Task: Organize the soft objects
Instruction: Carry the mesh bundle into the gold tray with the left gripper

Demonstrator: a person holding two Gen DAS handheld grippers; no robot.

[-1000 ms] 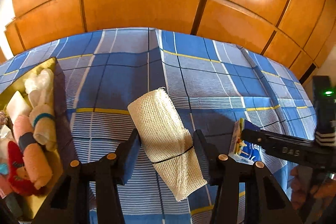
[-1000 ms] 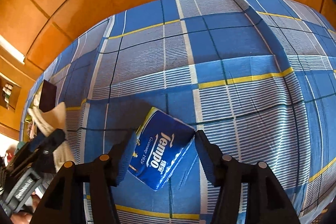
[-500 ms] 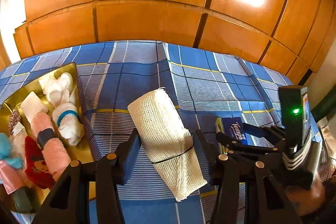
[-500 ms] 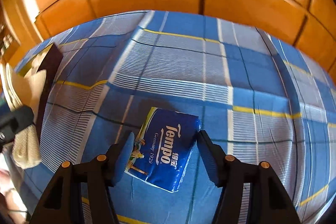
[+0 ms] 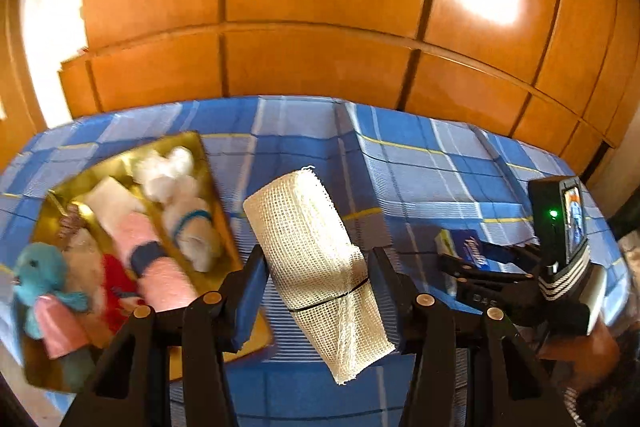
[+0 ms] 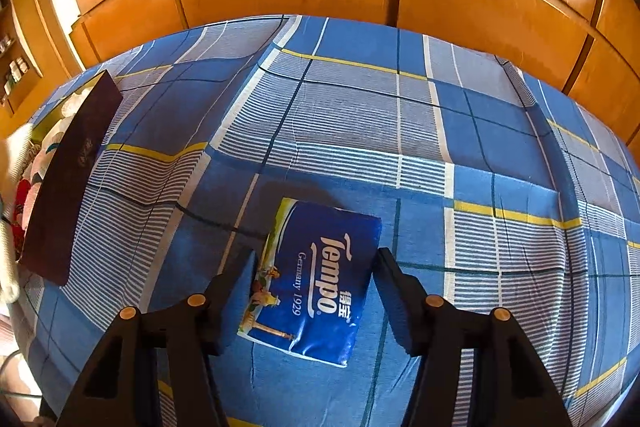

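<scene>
My left gripper (image 5: pixel 316 279) is shut on a cream mesh cloth roll (image 5: pixel 316 255) bound by a thin black band, held above the blue plaid bedcover (image 5: pixel 400 171). A gold tray (image 5: pixel 192 151) to its left holds rolled pink and white towels (image 5: pixel 160 255) and small plush toys (image 5: pixel 36 267). My right gripper (image 6: pixel 314 279) stands around a blue Tempo tissue pack (image 6: pixel 320 275) that lies on the cover; its fingers (image 6: pixel 240 279) sit at the pack's sides. The right gripper also shows in the left wrist view (image 5: pixel 520 283).
Orange wooden wardrobe doors (image 5: pixel 320 7) stand behind the bed. In the right wrist view the tray's dark outer wall (image 6: pixel 68 179) is at the far left. The bedcover (image 6: pixel 440 127) stretches beyond the tissue pack.
My left gripper has risen and swung left with the cloth roll, bringing the gold tray into fuller view. My right gripper has turned and stays around the tissue pack.
</scene>
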